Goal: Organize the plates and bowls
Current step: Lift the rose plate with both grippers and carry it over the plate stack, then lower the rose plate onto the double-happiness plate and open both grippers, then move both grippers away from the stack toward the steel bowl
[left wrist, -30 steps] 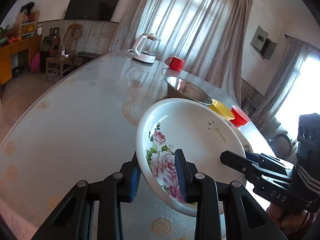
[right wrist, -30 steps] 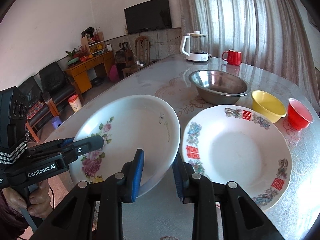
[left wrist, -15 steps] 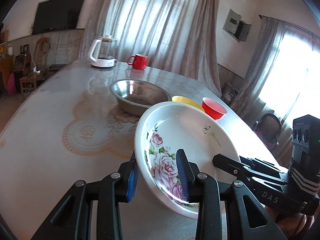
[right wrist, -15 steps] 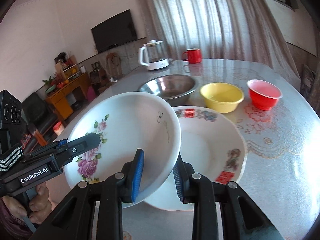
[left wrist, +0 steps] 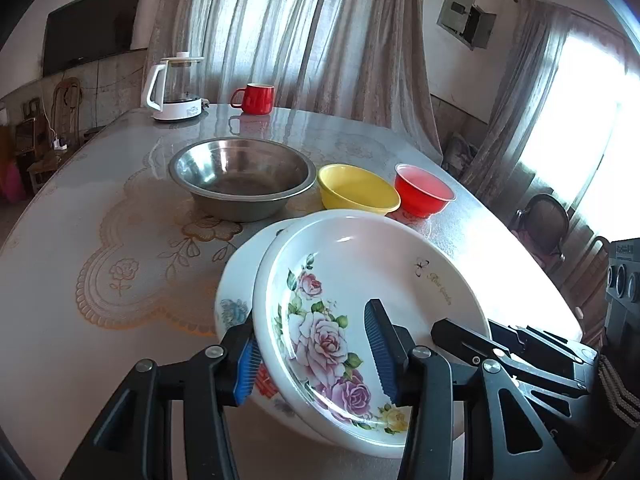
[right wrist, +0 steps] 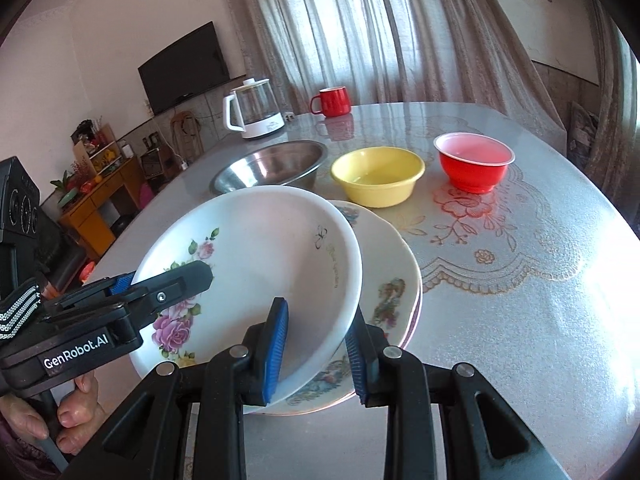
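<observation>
While the rose plate is gripped by both tongs over the patterned plate, three bowls are left unstacked.

Rose plate over another plate, bowls behind.

Sheer curtains glow with daylight; television hangs on the wall.

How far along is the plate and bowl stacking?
In hand: both grippers, left gripper and right gripper, hold the rose plate by its rim, tilted over the patterned plate on the table; whether it has landed is unclear. Left: steel bowl, yellow bowl and red bowl sit separate, unstacked.
</observation>
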